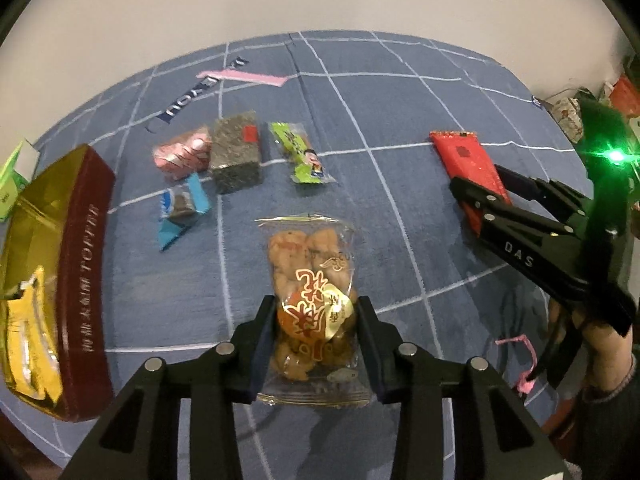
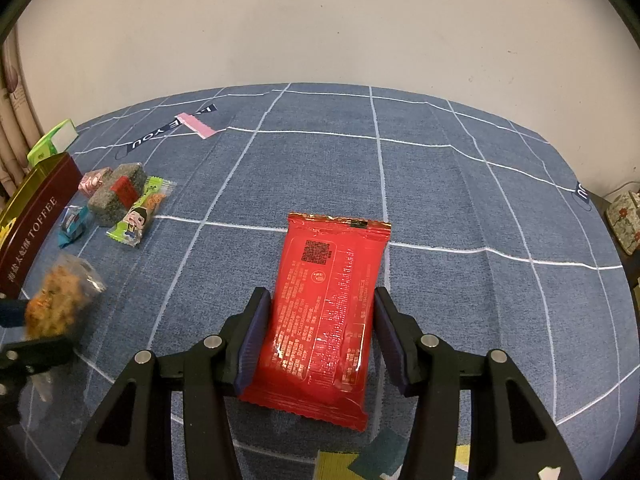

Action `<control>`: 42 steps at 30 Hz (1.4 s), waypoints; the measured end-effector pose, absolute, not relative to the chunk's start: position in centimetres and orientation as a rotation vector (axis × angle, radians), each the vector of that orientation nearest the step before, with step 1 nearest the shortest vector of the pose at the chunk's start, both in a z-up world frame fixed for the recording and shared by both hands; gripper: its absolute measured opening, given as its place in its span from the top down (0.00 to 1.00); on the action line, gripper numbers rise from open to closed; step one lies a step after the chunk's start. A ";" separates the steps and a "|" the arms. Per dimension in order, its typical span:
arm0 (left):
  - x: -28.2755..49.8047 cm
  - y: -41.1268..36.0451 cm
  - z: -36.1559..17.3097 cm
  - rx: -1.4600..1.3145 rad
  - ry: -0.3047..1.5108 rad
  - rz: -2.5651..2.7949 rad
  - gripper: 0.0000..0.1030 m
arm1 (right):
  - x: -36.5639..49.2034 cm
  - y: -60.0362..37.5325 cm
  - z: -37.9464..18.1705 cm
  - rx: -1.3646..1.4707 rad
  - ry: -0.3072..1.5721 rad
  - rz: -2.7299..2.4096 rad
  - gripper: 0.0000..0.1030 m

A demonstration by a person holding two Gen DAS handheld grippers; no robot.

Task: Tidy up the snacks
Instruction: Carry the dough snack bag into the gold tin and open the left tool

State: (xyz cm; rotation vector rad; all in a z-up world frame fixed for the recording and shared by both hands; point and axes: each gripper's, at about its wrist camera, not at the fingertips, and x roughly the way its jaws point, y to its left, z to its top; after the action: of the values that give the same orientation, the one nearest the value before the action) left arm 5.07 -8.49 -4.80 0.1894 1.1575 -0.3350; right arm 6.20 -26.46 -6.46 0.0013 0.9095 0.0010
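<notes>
The clear snack bag (image 1: pixel 312 300) was pinched between the fingers of the left hand-held gripper (image 1: pixel 316 344), its long axis running straight ahead. The toffee tin (image 1: pixel 86 264) lay just to the left. The right hand-held gripper (image 2: pixel 320 336) was spread around the red packet (image 2: pixel 324 316) on the desk (image 2: pixel 480 220), jaws apparently not yet clamped.

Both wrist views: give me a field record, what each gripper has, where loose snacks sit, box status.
left gripper: shut on clear fried-snack bag, its far end sticking out past the fingers
right gripper: fingers either side of red packet; right-side contact unclear
loose snacks: pink, grey block, green, blue, clustered on blue cloth
toffee box: open, yellow packet inside
</notes>
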 end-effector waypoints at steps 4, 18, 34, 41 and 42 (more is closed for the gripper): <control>4.4 -7.5 -3.7 0.181 1.138 -0.333 0.62 | 6.3 -26.5 -6.5 -0.002 0.910 0.000 0.52; 5.5 0.4 0.6 0.086 1.073 -0.215 0.62 | 6.3 -26.4 -6.4 -0.005 0.911 -0.001 0.52; 8.2 13.6 2.7 0.027 1.051 0.026 0.62 | 6.3 -26.4 -6.5 -0.006 0.911 -0.001 0.52; 9.1 16.4 2.5 0.065 1.078 0.055 0.62 | 6.3 -26.4 -6.5 -0.006 0.911 -0.001 0.52; 9.0 16.6 2.3 0.071 1.086 0.058 0.62 | 6.3 -26.4 -6.5 -0.006 0.911 -0.001 0.52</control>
State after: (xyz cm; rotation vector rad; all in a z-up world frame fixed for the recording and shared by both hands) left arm 9.05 16.57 2.26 0.0707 1.0857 0.0579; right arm 6.29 -26.41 -6.47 -0.0063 0.9113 -0.0010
